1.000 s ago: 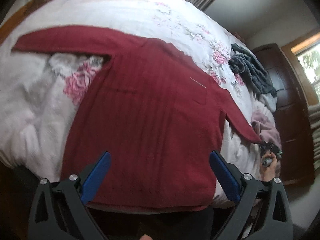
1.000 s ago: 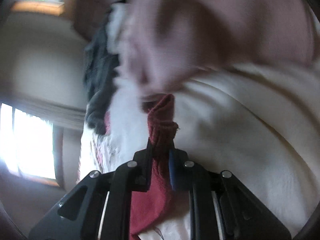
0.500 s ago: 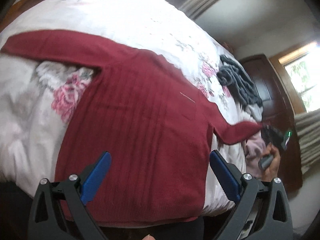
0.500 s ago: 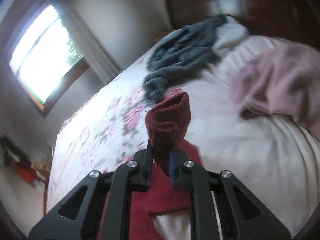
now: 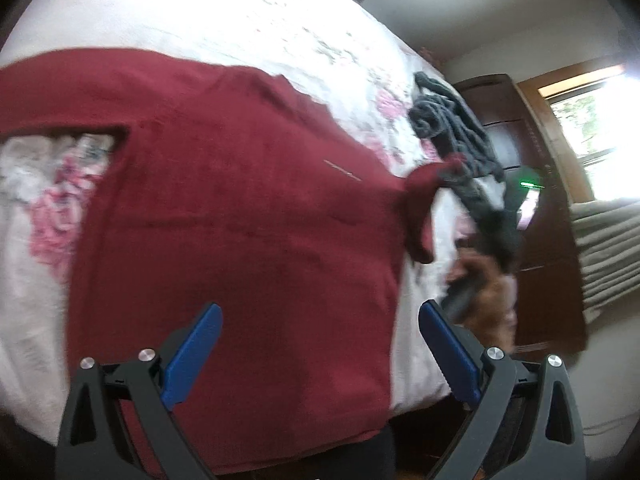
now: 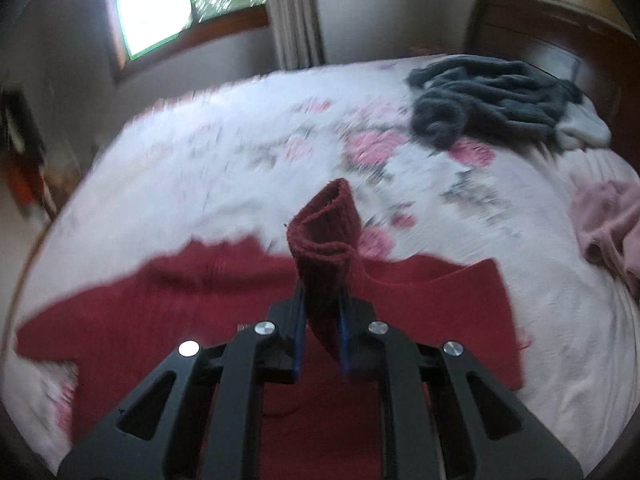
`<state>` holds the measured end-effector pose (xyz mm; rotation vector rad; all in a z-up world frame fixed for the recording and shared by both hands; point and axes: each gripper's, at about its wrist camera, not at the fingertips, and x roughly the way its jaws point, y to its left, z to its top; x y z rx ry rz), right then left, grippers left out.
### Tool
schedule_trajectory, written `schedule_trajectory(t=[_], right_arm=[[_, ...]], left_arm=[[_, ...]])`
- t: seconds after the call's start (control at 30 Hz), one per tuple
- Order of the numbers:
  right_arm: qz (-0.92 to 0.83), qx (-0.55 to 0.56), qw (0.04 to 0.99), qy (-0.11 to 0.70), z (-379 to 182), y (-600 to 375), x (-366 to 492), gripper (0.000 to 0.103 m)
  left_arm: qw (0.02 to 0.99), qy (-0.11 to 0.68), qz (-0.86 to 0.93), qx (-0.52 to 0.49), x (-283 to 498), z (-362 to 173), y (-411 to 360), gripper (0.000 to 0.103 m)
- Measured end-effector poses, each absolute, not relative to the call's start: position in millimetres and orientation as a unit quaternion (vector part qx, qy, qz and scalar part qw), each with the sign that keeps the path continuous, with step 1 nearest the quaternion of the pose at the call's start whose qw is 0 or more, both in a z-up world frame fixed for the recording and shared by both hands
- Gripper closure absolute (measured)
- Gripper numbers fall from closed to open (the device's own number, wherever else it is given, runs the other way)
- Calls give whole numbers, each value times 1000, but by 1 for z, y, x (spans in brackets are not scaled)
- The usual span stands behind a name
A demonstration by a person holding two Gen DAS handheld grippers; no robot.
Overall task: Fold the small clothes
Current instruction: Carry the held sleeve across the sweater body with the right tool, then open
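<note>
In the right wrist view, lowest in the frame, the right gripper [image 6: 322, 316] has its jaws pressed together on the cuff of the sleeve [image 6: 326, 248], which stands up out of the blue pads as a folded ribbed tube at frame centre. Just beyond and below it the red sweater [image 6: 420, 300] lies flat on the floral bedspread [image 6: 240, 152], its body spreading across the lower half of the frame, its other sleeve running toward the lower left. The pinched sleeve is lifted off the cloth and sits over the body, so the coming fold looks to turn on carrying that cuff inward across the chest; the right gripper is plainly the nearer one for that.

In the left wrist view the left gripper [image 5: 320, 348] hangs with its jaws spread wide and nothing between them, at the bottom of the frame above the sweater's hem. The sweater's long axis runs from that hem at the bottom toward the neckline at upper centre. At right centre the lifted sleeve bends up toward the right tool, held by a blurred hand [image 5: 486, 292].

Farther back, a grey garment [image 6: 488, 96] is heaped at the upper right, and a pink garment [image 6: 608, 224] lies at the right edge. No containers appear.
</note>
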<state>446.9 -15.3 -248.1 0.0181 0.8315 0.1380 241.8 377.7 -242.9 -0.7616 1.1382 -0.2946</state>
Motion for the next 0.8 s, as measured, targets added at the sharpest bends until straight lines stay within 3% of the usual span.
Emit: schedule_trajectory(t=[0.2,0.27,0.33,0.4,0.6,0.7,0.8], right_arm=[[76,-100,888,443,-324,59,441,90],[85,-116,876,461,-343,69,440,82],[110,-105,870,468,-348,70,432,61],[137,-69,879,452,-339,59,413,47],[106,48,894,432,-318,-28,326,45],[103,143,877,447,-331,-77,286,45],[76,165,876,446,-349,-102,251,44]], left_arm=[[757,523,-148,-364,268,-254,371,4],[749,524,-156,-375,281,-262,368,4],[738,530,-166,-384,296,-270,362,4],[730,531,-171,-394,310,-276,359,4],[660,528,-205,-494,377,-320,343,4],[622,535,-218,-529,410,-348,320,4],[616,558,-203,-518,438,-375,298,4]])
